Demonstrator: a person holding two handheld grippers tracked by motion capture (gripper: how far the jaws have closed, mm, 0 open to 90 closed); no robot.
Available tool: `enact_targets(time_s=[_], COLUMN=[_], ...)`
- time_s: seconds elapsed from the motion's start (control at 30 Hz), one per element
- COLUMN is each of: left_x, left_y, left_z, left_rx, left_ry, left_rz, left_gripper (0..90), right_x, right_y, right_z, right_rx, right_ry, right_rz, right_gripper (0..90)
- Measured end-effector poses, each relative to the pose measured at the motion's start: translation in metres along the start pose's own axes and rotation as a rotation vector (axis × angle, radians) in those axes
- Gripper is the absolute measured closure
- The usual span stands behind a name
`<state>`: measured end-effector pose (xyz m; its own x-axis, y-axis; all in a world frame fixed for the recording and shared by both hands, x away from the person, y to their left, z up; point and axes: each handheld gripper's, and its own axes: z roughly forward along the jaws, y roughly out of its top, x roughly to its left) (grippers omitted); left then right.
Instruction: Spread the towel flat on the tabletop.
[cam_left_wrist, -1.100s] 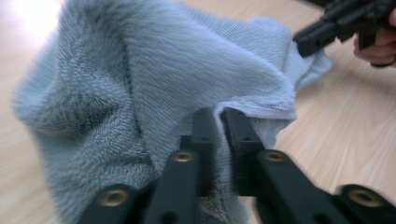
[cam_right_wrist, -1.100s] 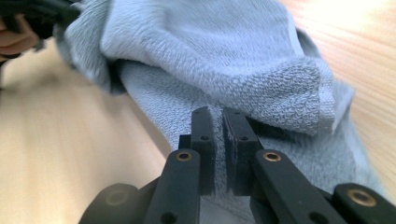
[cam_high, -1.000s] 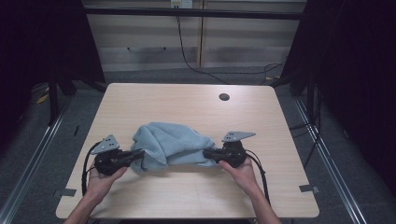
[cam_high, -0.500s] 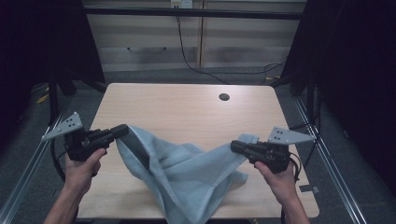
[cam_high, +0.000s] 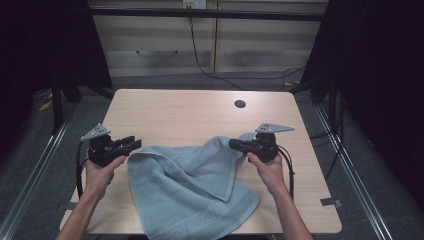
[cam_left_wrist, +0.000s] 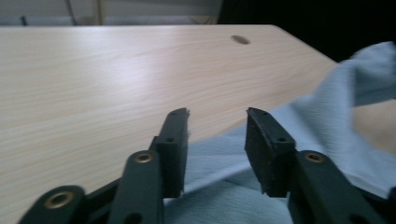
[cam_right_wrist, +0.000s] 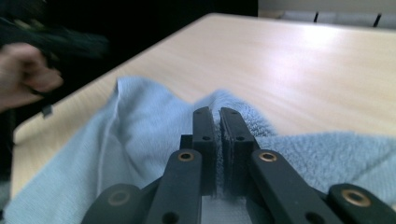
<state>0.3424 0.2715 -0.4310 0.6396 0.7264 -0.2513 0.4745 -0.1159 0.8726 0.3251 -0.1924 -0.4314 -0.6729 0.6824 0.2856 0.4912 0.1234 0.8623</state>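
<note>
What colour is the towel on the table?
Light blue-grey towel, with a woven key-pattern border near its hem; the high view shows it best.

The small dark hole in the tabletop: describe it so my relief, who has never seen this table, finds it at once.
Start from the light wooden table and look to its far right part, beyond the right gripper and the blue towel. There sits the dark round hole, apart from the cloth. It is the one dark spot on the otherwise pale, bare wood.
</note>
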Motion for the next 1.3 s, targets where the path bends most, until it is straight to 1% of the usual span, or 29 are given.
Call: enact_targets(time_s=[0.03,0.07,0.1,0.13,0.17,0.2,0.23,0.27,0.3,0.37,0.4,0.47,0.5,0.53,0.57,0.6,0.67,0.7,0.77,0.83,0.97,1.03,1.07,1.1,1.13,1.17,1.2,1.23,1.3], left_x=[-0.008,-0.018,-0.03,-0.04,-0.046,-0.053,-0.058,-0.06,-0.061,-0.059,-0.057,-0.05,-0.048,-0.045,-0.042,-0.041,-0.038,-0.037,-0.036,-0.033,-0.036,-0.039,-0.04,-0.041,-0.042,-0.042,-0.042,-0.041,-0.041], left_y=[-0.001,-0.004,-0.01,-0.017,-0.023,-0.031,-0.038,-0.043,-0.047,-0.051,-0.052,-0.058,-0.061,-0.066,-0.073,-0.076,-0.079,-0.08,-0.082,-0.084,-0.088,-0.089,-0.09,-0.09,-0.09,-0.089,-0.089,-0.089,-0.089], left_z=[0.0,0.002,0.006,0.01,0.013,0.016,0.019,0.02,0.02,0.013,0.009,-0.001,-0.004,-0.007,-0.008,-0.009,-0.008,-0.006,-0.001,0.005,0.011,0.011,0.011,0.011,0.011,0.011,0.011,0.011,0.012], left_rx=[0.015,0.039,0.071,0.1,0.131,0.171,0.209,0.235,0.244,0.251,0.251,0.252,0.25,0.257,0.268,0.264,0.256,0.245,0.256,0.269,0.302,0.297,0.297,0.301,0.303,0.305,0.307,0.311,0.311], left_ry=[-0.033,-0.048,-0.081,-0.119,-0.139,-0.151,-0.158,-0.165,-0.174,-0.164,-0.15,-0.141,-0.146,-0.139,-0.135,-0.128,-0.113,-0.104,-0.083,-0.083,-0.055,-0.041,-0.032,-0.018,-0.012,-0.009,-0.009,-0.011,-0.03], left_rz=[0.036,0.064,0.091,0.102,0.115,0.14,0.151,0.148,0.142,0.147,0.14,0.116,0.106,0.099,0.101,0.107,0.103,0.099,0.125,0.107,0.156,0.176,0.182,0.203,0.22,0.237,0.24,0.241,0.24], left_gripper=[58.4,58.1,57.9,57.9,58.7,60.2,60.9,60.9,60.8,59.2,57.2,56.4,56.0,56.0,55.4,55.2,52.9,50.0,49.6,47.9,47.3,47.3,48.1,57.8,57.8,61.9,70.6,70.6,76.6], right_x=[0.0,0.0,0.0,-0.001,-0.002,-0.001,0.001,0.001,0.004,0.012,0.021,0.026,0.034,0.034,0.036,0.036,0.034,0.027,0.024,0.019,0.012,0.015,0.016,0.02,0.02,0.021,0.024,0.024,0.028], right_y=[0.0,-0.004,-0.007,-0.011,-0.013,-0.016,-0.018,-0.018,-0.019,-0.023,-0.031,-0.036,-0.048,-0.048,-0.055,-0.064,-0.077,-0.087,-0.089,-0.09,-0.092,-0.094,-0.094,-0.096,-0.096,-0.097,-0.099,-0.099,-0.102], right_z=[0.0,0.003,0.004,0.005,0.004,-0.003,-0.009,-0.009,-0.016,-0.03,-0.042,-0.047,-0.056,-0.056,-0.057,-0.055,-0.047,-0.036,-0.031,-0.021,-0.007,-0.006,-0.006,-0.008,-0.008,-0.009,-0.013,-0.013,-0.019], right_rx=[0.0,0.015,0.026,0.047,0.061,0.061,0.059,0.059,0.052,0.037,0.046,0.052,0.065,0.065,0.07,0.115,0.18,0.216,0.232,0.254,0.283,0.279,0.284,0.287,0.287,0.289,0.3,0.3,0.309], right_ry=[0.0,-0.014,-0.03,-0.069,-0.084,-0.081,-0.102,-0.102,-0.108,-0.111,-0.104,-0.105,-0.074,-0.074,-0.05,-0.029,-0.043,-0.041,-0.051,-0.056,-0.078,-0.083,-0.083,-0.086,-0.086,-0.073,-0.05,-0.05,-0.026], right_rz=[0.0,-0.006,-0.003,-0.006,-0.009,-0.013,-0.022,-0.022,-0.03,-0.046,-0.058,-0.074,-0.072,-0.072,-0.064,-0.055,-0.06,-0.032,-0.032,-0.041,-0.076,-0.103,-0.114,-0.136,-0.136,-0.136,-0.132,-0.132,-0.121], right_gripper=[84.3,81.4,74.8,68.8,66.3,59.9,56.9,56.9,56.2,54.4,54.3,54.4,60.3,60.3,61.7,62.8,62.0,60.6,59.7,58.7,59.1,62.6,68.2,75.6,75.6,79.4,86.6,86.6,88.4])
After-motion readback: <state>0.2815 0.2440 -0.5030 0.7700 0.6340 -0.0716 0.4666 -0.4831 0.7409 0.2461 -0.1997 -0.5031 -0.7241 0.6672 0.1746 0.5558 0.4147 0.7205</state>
